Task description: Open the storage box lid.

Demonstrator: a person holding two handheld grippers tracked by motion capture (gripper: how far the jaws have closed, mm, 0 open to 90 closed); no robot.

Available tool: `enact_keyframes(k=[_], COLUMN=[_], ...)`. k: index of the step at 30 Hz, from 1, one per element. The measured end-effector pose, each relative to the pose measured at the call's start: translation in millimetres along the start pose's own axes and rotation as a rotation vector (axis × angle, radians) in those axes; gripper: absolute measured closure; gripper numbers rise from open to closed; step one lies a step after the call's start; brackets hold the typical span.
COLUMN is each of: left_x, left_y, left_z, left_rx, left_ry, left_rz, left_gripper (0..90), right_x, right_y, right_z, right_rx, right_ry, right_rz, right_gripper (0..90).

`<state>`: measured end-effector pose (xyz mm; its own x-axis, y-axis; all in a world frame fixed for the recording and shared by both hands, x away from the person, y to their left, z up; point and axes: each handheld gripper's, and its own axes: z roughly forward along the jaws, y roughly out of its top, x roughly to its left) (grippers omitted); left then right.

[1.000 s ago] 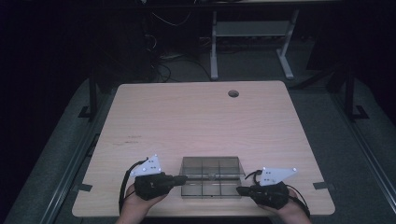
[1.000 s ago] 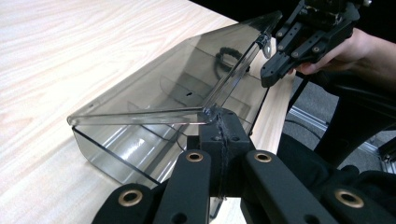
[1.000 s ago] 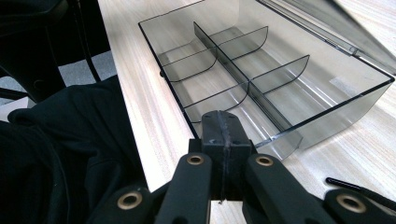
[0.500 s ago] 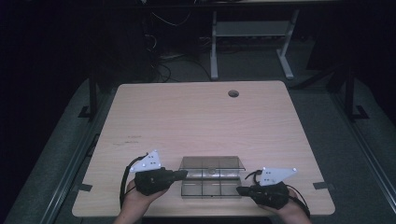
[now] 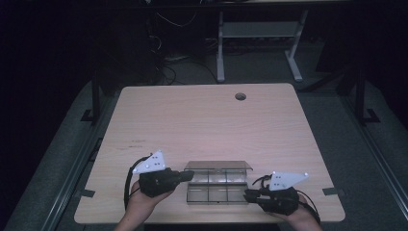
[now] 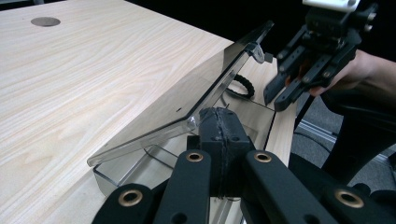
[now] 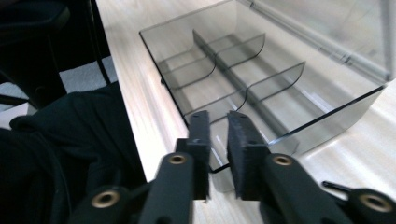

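Box: your clear smoky plastic compartment box (image 5: 217, 185) sits on the desk (image 5: 207, 125) near the front edge, between your two hands.
Lid: the hinged lid (image 6: 187, 100) is raised at a slant, its hinge along the box's far side.
Compartments: curved dividers (image 7: 233, 77) split the inside into cells; a black ring-shaped item (image 6: 239, 87) lies in one cell, seen in the left gripper view.
Left claw: your left claw (image 6: 219, 140) has its jaws pressed together, tips at the left end of the box just under the lifted lid.
Right claw: your right claw (image 7: 219, 140) has just been opening; its jaws stand a little apart, straddling the box's near corner wall without pressing on it.
Desk hole: a round cable hole (image 5: 240, 96) lies well apart, towards the far edge.
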<state>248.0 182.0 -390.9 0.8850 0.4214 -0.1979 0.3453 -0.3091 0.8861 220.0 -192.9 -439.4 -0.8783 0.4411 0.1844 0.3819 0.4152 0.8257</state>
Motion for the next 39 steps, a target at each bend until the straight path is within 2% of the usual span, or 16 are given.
enact_keyframes(k=[5,6,7,13,18,23,31,39], left_x=[-0.4,-0.4,-0.4,-0.1,0.0,0.0,-1.6,-1.6], left_y=[-0.2,-0.2,-0.2,-0.3,-0.1,0.0,0.4,0.5], left_z=[-0.5,-0.5,-0.8,-2.4,-2.2,-2.5,-0.6,-0.6], left_rx=[0.0,0.0,0.001,-0.006,-0.004,-0.006,-0.003,-0.003], left_ry=[0.0,0.0,0.0,0.0,-0.001,0.0,-0.005,-0.004], left_rz=[0.003,0.003,0.001,-0.001,0.003,-0.001,-0.001,-0.002], left_gripper=[89.7,89.7,89.7,89.7,89.7,89.7,89.7,89.7], right_x=[-3.9,-3.9,-6.0,-12.4,-20.1,-26.6,-34.7,-34.3], right_y=[3.3,3.3,3.6,10.4,18.1,23.4,39.5,53.6], right_z=[-5.4,-5.4,-5.5,-8.5,-14.0,-18.2,-21.8,-21.9], right_rx=[-0.006,-0.006,-0.001,0.007,0.006,0.005,-0.012,-0.029], right_ry=[-0.017,-0.017,-0.027,-0.044,-0.057,-0.058,-0.042,-0.013], right_rz=[0.023,0.023,0.032,0.035,0.014,0.013,-0.018,-0.045], right_gripper=[56.7,56.7,51.4,42.3,39.2,38.3,37.5,36.9])
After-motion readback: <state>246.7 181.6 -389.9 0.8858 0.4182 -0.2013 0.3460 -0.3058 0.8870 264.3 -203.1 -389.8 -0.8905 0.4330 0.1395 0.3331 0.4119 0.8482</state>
